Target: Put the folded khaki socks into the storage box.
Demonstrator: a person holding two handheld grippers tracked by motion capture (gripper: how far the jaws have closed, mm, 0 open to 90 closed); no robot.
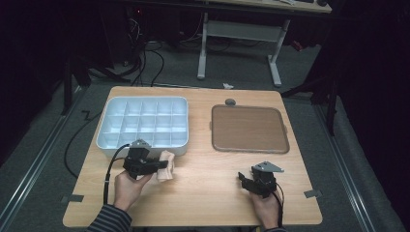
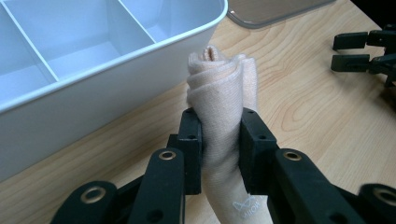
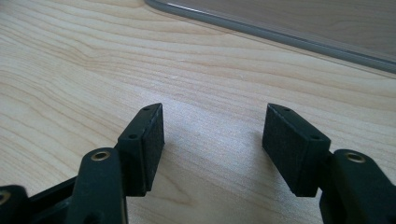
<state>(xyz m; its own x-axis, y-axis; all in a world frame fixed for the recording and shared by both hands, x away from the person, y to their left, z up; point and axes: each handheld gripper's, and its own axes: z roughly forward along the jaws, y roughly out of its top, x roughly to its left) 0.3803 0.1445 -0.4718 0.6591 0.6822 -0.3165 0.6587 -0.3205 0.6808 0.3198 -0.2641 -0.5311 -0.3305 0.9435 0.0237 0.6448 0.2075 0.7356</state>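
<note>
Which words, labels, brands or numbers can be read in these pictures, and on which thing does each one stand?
Rolled peach cloth, near its lower end between the left tool's pads: a small white printed logo with a line of letters under it, too small and blurred to read.
White divided box, brown tray, wooden table, right tool: no text visible.

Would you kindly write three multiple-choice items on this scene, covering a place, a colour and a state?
1. The rolled sock is: A in the divided tray; B between the left gripper jaws; C on the brown lid.
2. The sock is: A blue; B black; C pale peach.
3. The right gripper is: A open, empty; B holding a sock; C holding the lid.

Answers: 1 B, both pads press its sides. 2 C, pale peach knit. 3 A, bare table between the jaws.
</note>
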